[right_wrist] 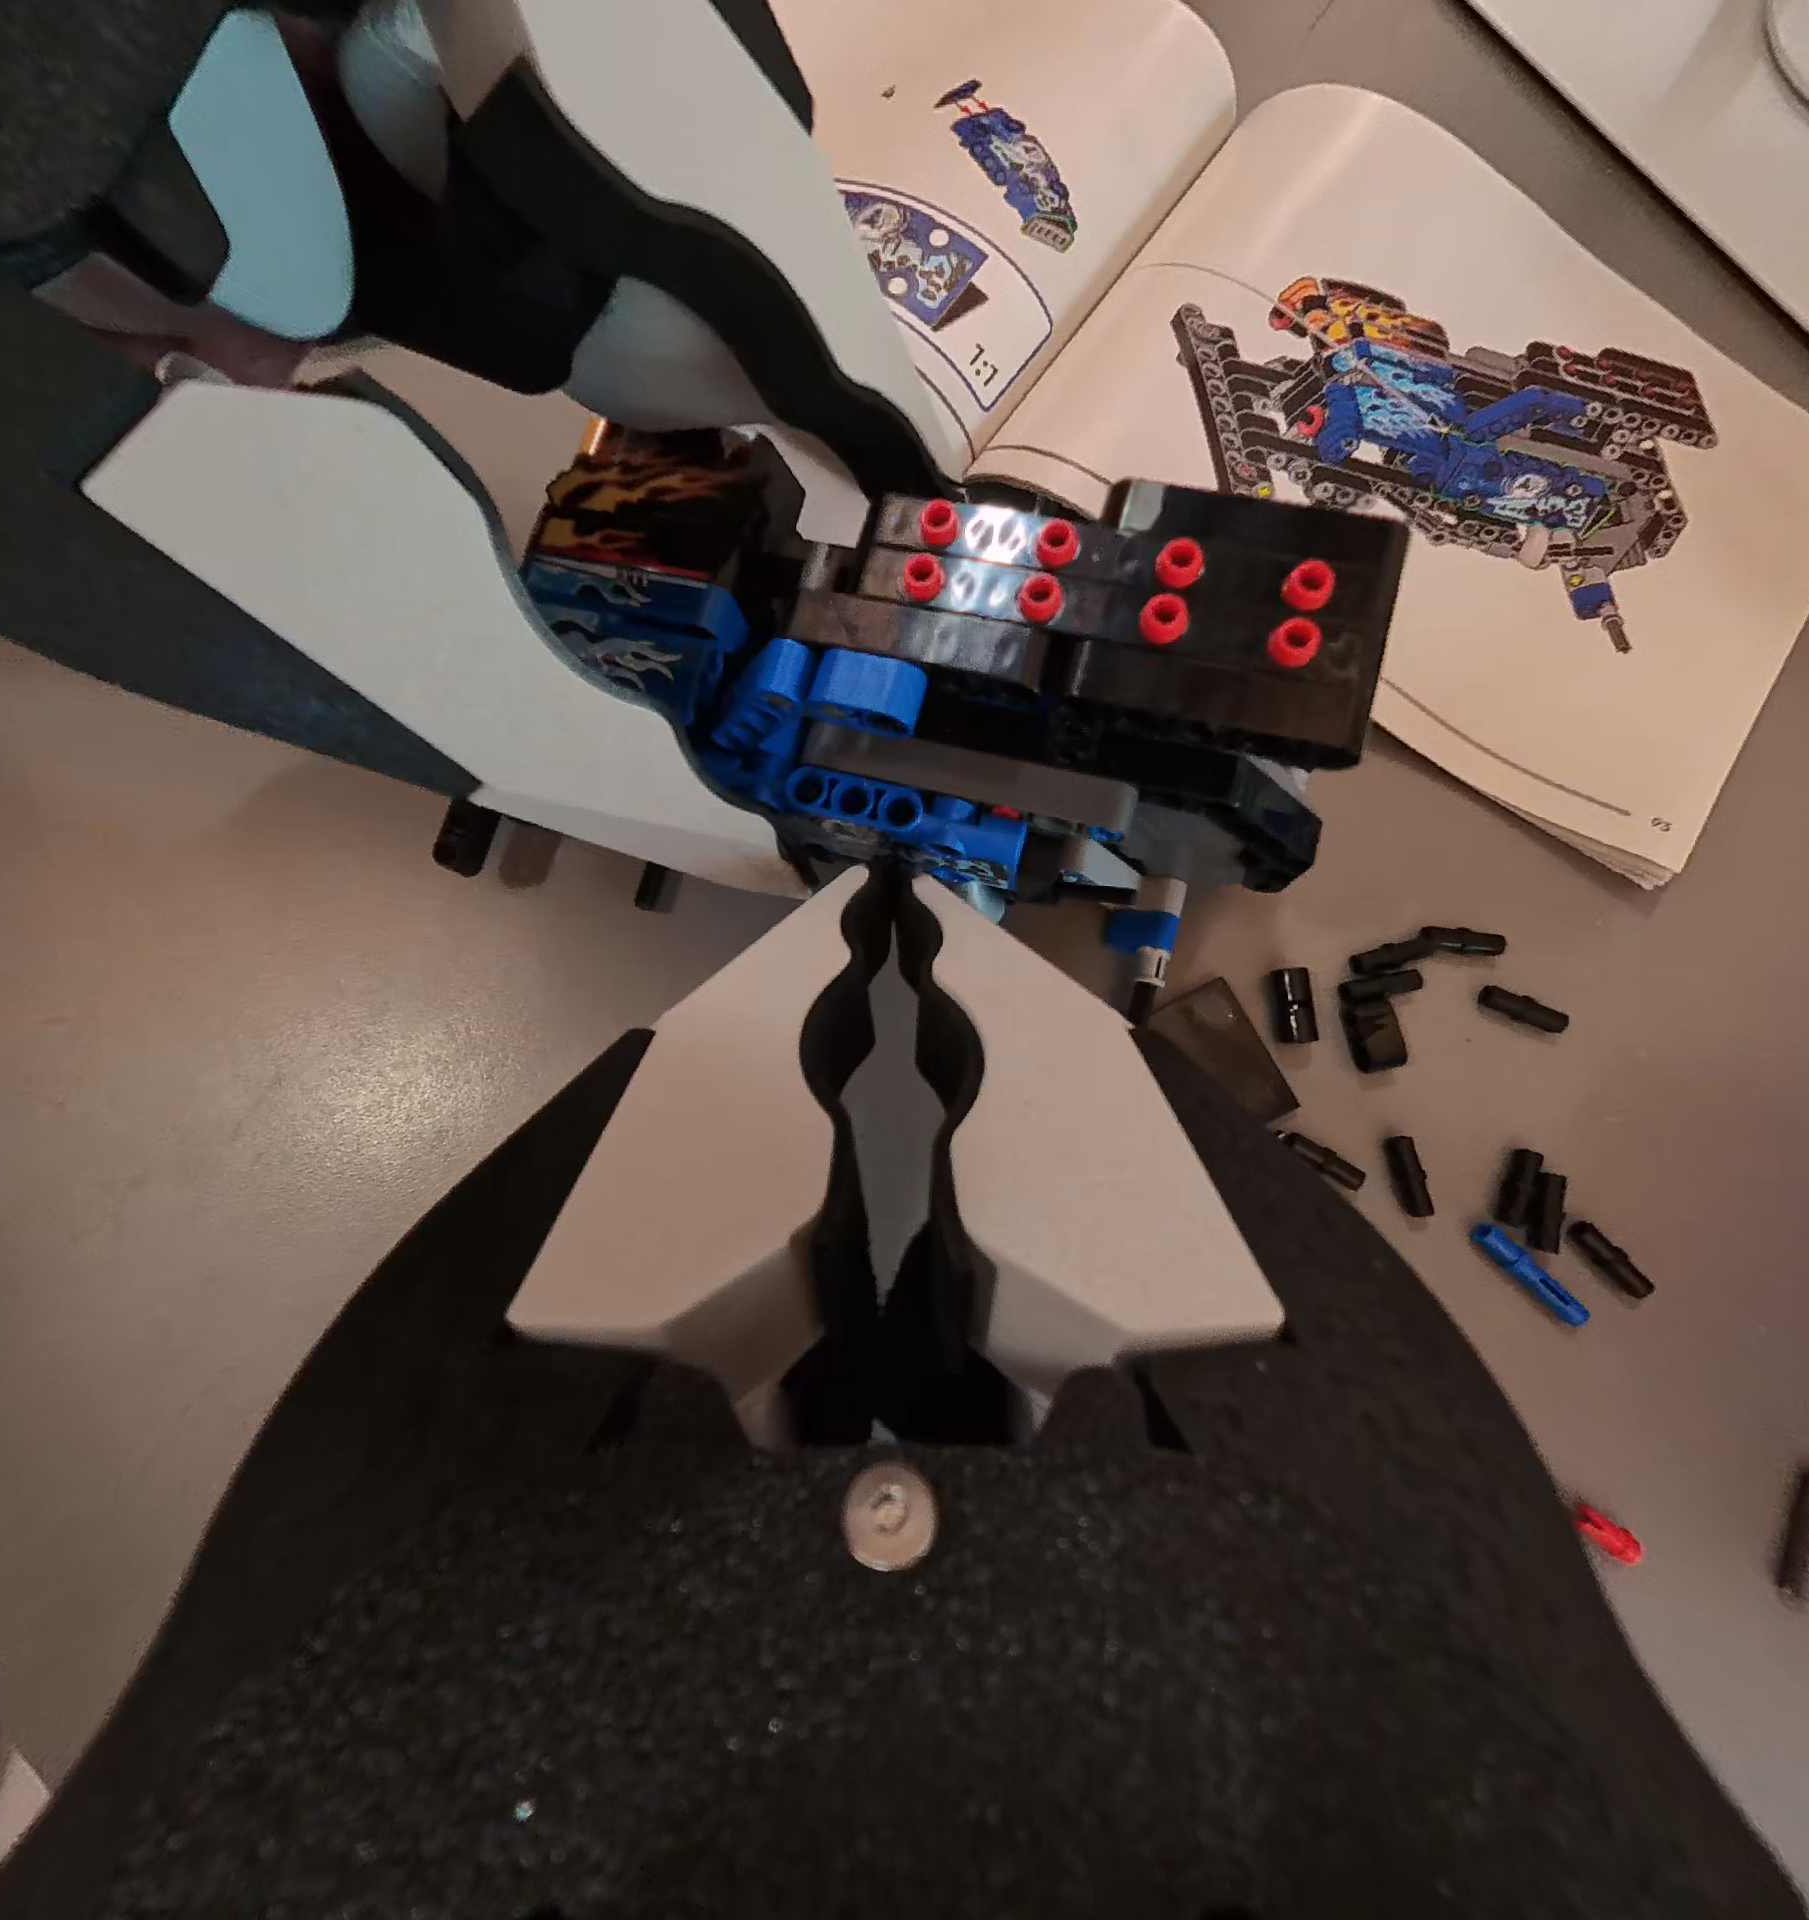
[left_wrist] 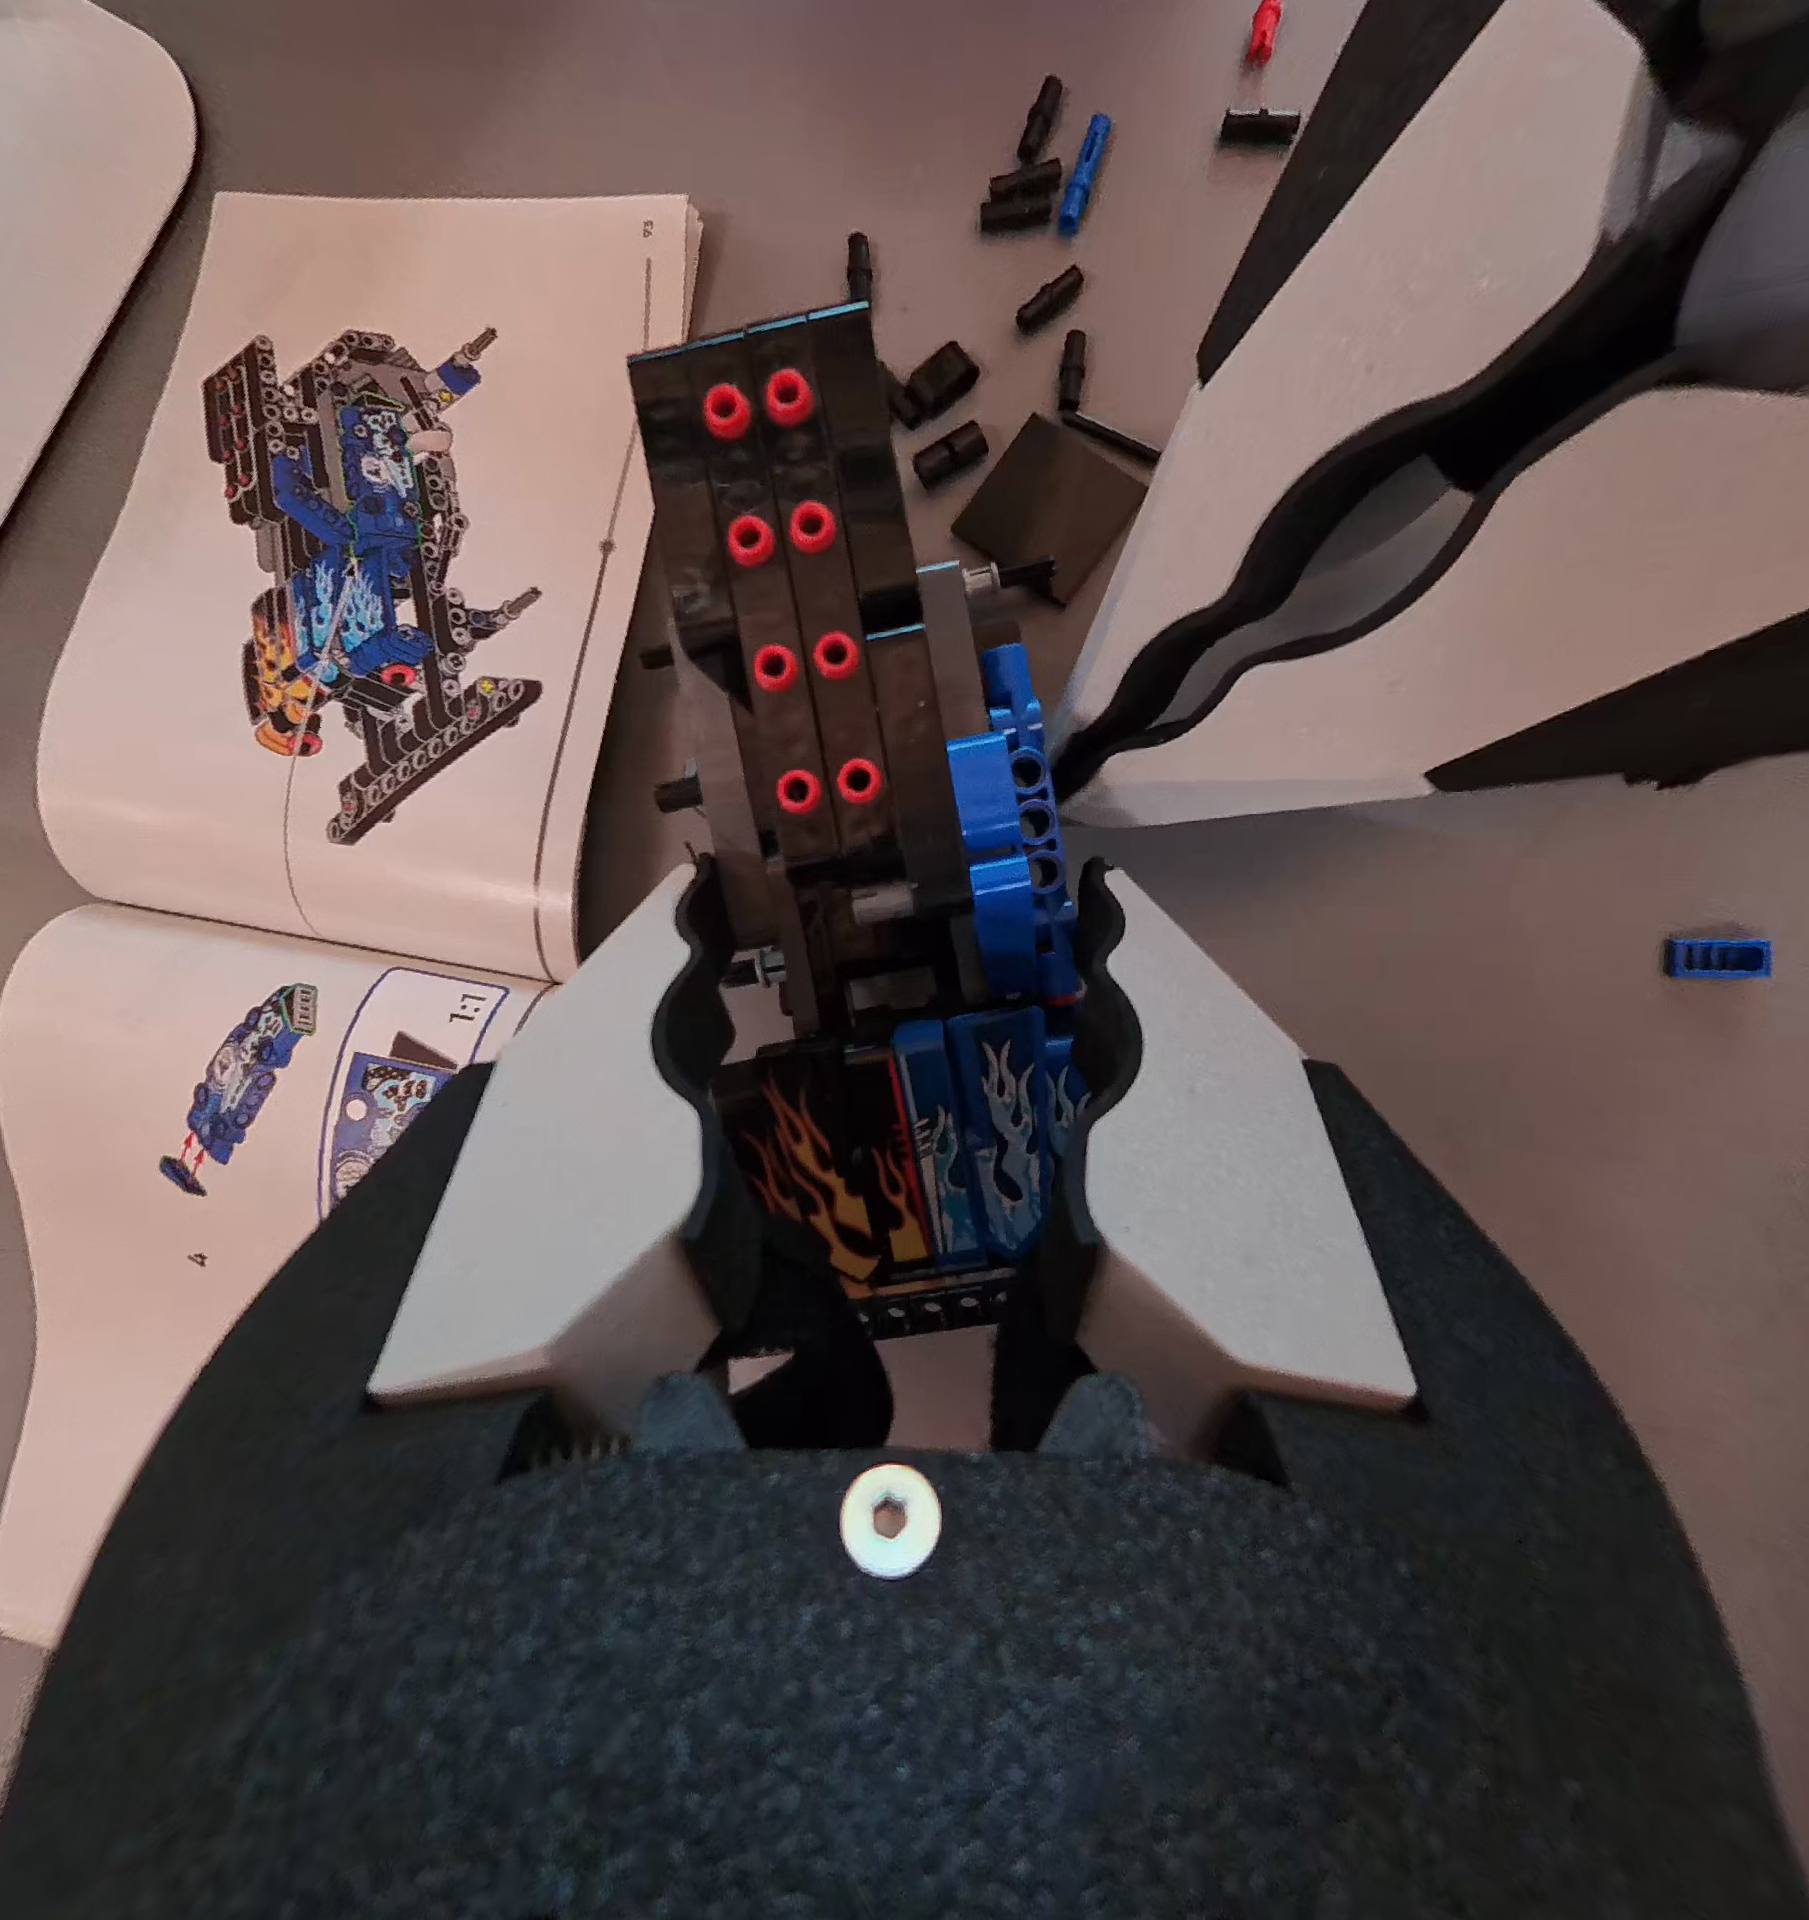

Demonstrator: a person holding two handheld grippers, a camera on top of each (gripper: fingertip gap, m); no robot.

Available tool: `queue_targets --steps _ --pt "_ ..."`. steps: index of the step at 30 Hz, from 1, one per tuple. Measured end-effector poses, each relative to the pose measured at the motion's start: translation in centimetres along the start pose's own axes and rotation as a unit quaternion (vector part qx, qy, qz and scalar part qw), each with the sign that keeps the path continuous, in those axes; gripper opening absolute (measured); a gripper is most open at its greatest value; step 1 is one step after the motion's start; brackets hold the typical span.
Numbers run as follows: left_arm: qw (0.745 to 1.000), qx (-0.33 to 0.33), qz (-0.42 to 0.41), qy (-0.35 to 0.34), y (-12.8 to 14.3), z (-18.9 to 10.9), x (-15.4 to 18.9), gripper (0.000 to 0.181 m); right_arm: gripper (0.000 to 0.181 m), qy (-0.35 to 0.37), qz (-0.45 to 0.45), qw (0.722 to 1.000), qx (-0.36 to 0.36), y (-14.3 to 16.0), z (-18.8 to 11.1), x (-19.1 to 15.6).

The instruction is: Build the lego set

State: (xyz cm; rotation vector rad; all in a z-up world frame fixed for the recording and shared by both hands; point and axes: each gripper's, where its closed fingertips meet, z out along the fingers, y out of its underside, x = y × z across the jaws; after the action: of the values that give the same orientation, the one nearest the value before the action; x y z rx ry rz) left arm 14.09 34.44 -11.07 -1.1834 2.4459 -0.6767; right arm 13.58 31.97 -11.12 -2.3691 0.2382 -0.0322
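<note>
My left gripper (left_wrist: 895,904) is shut on the lego model (left_wrist: 806,623), a black, blue and flame-patterned build with red pins on top. Its pads press the model's sides near the flame end. In the right wrist view the model (right_wrist: 1191,665) sticks out from the left gripper's fingers (right_wrist: 412,561) above the table. My right gripper (right_wrist: 892,883) is shut, with nothing visible between its pads. Its tips sit right at the model's blue beam side, and it also shows in the left wrist view (left_wrist: 1066,753).
The open instruction booklet (left_wrist: 360,582) lies left of the model, and shows in the right wrist view (right_wrist: 1399,520). Loose black pins (right_wrist: 1399,987), a blue pin (right_wrist: 1528,1273), a red pin (right_wrist: 1606,1545), a dark panel (left_wrist: 1051,499) and a small blue brick (left_wrist: 1715,956) lie on the table. My two grippers' fingertips are within a few centimetres of each other. The small blue brick (left_wrist: 1715,956) sits 12 cm or so from the ends of my left fingers.
</note>
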Motion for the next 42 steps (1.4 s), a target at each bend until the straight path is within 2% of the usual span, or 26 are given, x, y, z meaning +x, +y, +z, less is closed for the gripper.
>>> queue_targets --steps 3,5,6,9,12,15,18,19,21,23,25,28,33,42 --pt "1.000 0.013 -0.005 0.010 -0.2 0.0 0.3 0.066 0.000 -0.020 0.005 1.000 0.011 0.0 -0.3 0.0" --pt "0.999 0.034 -0.011 -0.002 -0.4 -0.7 0.2 0.097 0.003 -0.036 -0.001 0.999 0.021 0.1 -1.4 0.1" --pt "0.999 0.045 -0.012 -0.009 -0.4 -1.6 0.1 0.102 0.007 -0.040 -0.006 0.999 0.030 0.1 -2.1 0.5" --pt "0.991 0.125 -0.039 -0.025 -0.4 -5.8 -0.2 0.090 0.018 -0.001 -0.036 0.996 0.080 -0.7 -4.7 4.1" --pt "0.977 0.195 -0.087 -0.024 1.2 -9.0 -1.1 0.070 0.028 0.031 -0.067 0.990 0.119 -1.8 -6.0 8.2" --pt "0.958 0.248 -0.141 -0.044 3.6 -10.2 -3.0 0.061 0.041 0.025 -0.043 0.990 0.128 -1.8 -5.4 11.1" --pt "0.940 0.284 -0.168 -0.086 5.5 -10.7 -5.0 0.049 0.045 -0.008 0.017 0.987 0.161 -1.9 -4.6 12.3" --pt "0.937 0.287 -0.169 -0.104 6.1 -10.8 -5.7 0.045 0.043 -0.012 0.036 0.983 0.180 -1.9 -4.4 12.7" --pt "0.939 0.276 -0.167 -0.123 7.0 -10.7 -6.2 0.034 0.049 -0.024 0.046 0.986 0.160 -1.3 -4.1 12.6" --pt "0.950 0.242 -0.142 -0.135 7.9 -10.8 -6.2 0.027 0.044 0.003 0.029 0.986 0.165 -1.1 -4.2 13.1" --pt "0.949 0.238 -0.120 -0.171 8.4 -11.1 -6.8 0.027 0.043 0.023 0.019 0.986 0.165 -1.0 -4.2 13.2" --pt "0.952 0.237 -0.122 -0.149 8.7 -10.6 -6.3 0.027 0.046 0.019 0.026 0.985 0.168 -1.1 -3.8 13.0" --pt "0.949 0.250 -0.174 -0.077 8.7 -9.6 -5.5 0.027 0.047 0.031 0.027 0.991 0.125 0.3 -2.8 13.5" --pt "0.953 0.217 -0.187 -0.095 10.0 -8.4 -6.4 0.027 0.041 0.026 0.024 0.992 0.119 0.5 -2.8 13.5"
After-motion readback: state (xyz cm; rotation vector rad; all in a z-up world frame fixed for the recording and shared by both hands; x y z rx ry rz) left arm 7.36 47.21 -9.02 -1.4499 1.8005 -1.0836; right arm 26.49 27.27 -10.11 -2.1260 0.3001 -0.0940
